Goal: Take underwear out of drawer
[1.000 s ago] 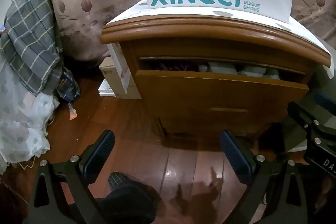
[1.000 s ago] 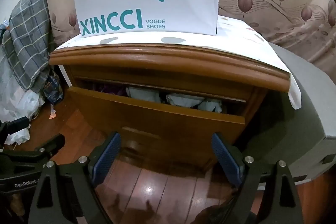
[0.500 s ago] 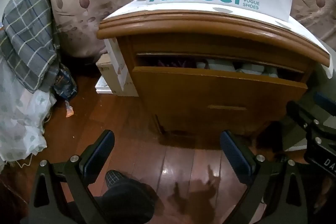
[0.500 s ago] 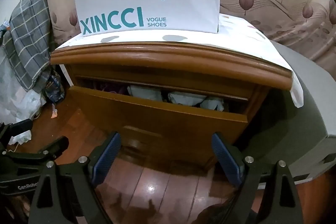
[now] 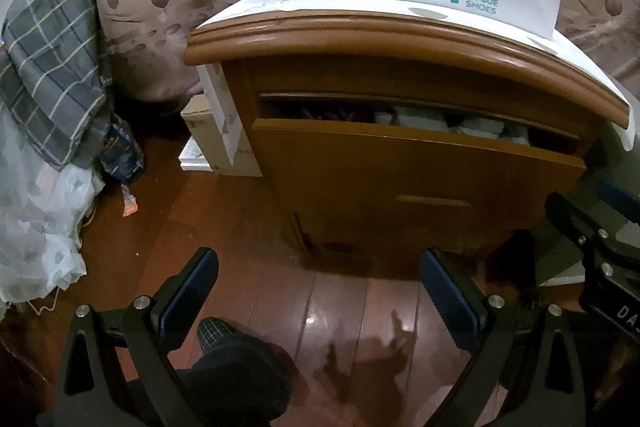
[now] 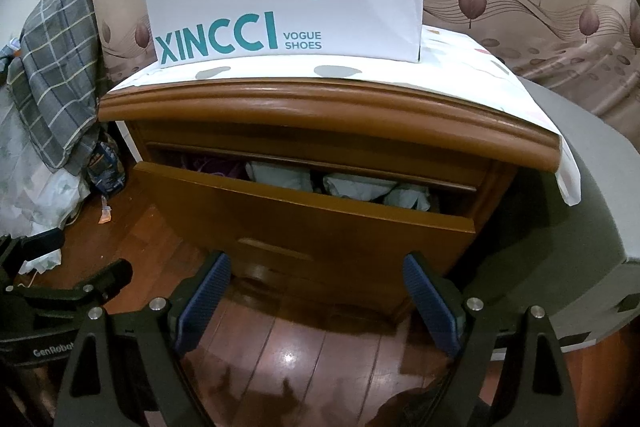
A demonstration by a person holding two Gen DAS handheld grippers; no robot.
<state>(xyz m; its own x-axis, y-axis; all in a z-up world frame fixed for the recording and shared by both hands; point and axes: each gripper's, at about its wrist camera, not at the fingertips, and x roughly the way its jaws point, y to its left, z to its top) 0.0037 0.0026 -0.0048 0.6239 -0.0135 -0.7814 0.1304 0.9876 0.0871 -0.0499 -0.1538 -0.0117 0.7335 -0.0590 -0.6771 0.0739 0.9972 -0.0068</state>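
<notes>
A wooden nightstand has its top drawer [image 5: 416, 171] [image 6: 312, 223] pulled partly out. Pale folded underwear [image 6: 360, 187] [image 5: 476, 125] lies in the drawer's middle and right, and a purple garment [image 6: 216, 165] [image 5: 320, 113] at its left. My left gripper [image 5: 320, 279] hangs open over the floor in front of the drawer, holding nothing. My right gripper [image 6: 316, 287] is open too, just below the drawer front, with nothing between its fingers. Each gripper shows at the edge of the other's view.
A white XINCCI shoe box [image 6: 288, 15] stands on the nightstand's cloth-covered top. A plaid cloth [image 5: 52, 67] over white fabric lies at the left, with boxes [image 5: 220, 139] beside the nightstand. A grey bed edge [image 6: 580, 227] lies to the right. A person's dark foot [image 5: 236, 367] is below.
Both grippers have drifted slightly nearer to and higher against the nightstand. The drawer and its contents have not moved, and both grippers stay open.
</notes>
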